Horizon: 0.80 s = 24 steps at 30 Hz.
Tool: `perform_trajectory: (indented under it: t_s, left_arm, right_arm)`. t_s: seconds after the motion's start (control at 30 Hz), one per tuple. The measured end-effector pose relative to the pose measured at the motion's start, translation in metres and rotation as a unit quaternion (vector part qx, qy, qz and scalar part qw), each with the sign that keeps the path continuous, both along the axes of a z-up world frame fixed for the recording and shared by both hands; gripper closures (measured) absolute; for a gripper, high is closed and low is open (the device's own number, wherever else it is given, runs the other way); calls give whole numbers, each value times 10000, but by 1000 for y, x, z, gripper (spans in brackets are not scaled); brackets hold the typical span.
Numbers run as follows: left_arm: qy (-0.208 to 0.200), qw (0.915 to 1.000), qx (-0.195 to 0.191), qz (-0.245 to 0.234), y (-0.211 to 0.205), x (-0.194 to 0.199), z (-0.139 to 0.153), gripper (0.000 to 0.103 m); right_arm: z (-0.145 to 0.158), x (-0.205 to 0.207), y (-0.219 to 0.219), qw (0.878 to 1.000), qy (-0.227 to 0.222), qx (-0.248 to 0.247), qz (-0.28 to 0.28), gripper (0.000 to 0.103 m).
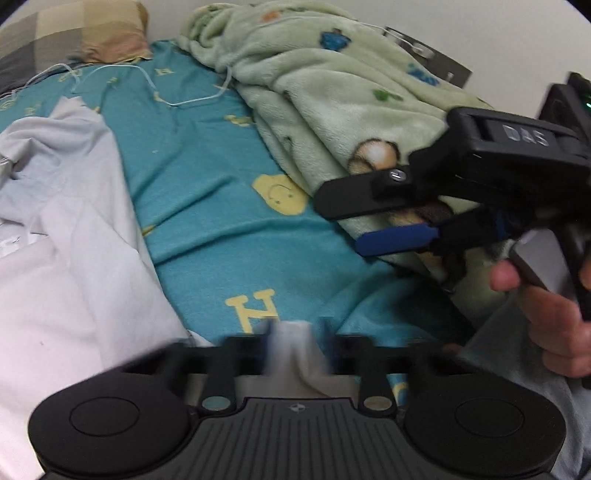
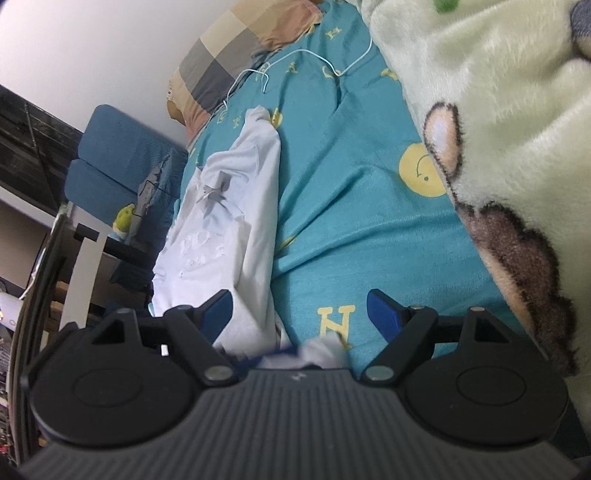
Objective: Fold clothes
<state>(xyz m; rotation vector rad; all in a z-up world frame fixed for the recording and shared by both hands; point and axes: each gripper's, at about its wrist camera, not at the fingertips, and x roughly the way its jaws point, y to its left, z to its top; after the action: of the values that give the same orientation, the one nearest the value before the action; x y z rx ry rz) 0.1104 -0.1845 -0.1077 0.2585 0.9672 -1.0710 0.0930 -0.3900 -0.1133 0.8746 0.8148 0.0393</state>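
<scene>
While my left gripper (image 1: 295,345) pinches a fold of the white shirt (image 1: 62,229), my right gripper (image 2: 301,314) hangs spread above the bed (image 2: 354,206), nothing between its fingers. The shirt trails away to the left of both. Right of them lies the green blanket (image 2: 498,122); farther off, a cable (image 1: 177,99) and pillow (image 1: 74,33).
</scene>
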Motion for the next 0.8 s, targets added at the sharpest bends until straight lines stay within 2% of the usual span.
perform_trajectory:
  t_s: [0.07,0.23,0.3,0.4,0.5,0.57,0.6,0.63,0.67,0.73,0.8]
  left_arm:
    - [-139,9992,-140,-337,6,-8,11,100]
    - [-58,9917,-517,-1180,44,-45,47,100]
    - [88,9902,-428,-1323,57,-58,48,100]
    - [245,9903,-69,-1368,69,-75,33,100]
    - [516,9926,280,-1061,77,-83,6,100]
    - [680,9936,407,-807,83,-85,-9,100]
    - [738,9945,378,-641,87,-82,-10,99]
    - [750,9959,289,-422,92,-77,-9,97]
    - [778,9967,150,-182,97,-70,-6,92]
    - [887,9949,-292,372,112,-52,2,68]
    - [996,9881,-654,976,125,-31,5,57]
  right_arm:
    - [-2,1,-1,10000,18,85,12,22]
    - [-1,1,5,9997,19,63,228,22]
    - [1,3,13,9991,31,-67,415,22]
    - [5,6,27,9965,3,-282,783,21]
    - [8,8,49,9898,-77,-538,1320,22]
    - [5,11,66,9833,57,-661,1692,42]
    - [2,13,74,9794,180,-712,1881,49]
    - [-1,15,83,9752,306,-761,2055,64]
    - [-5,16,88,9724,452,-807,2141,76]
    - [-10,16,96,9682,645,-864,2257,83]
    - [-9,14,97,9688,654,-863,2227,85]
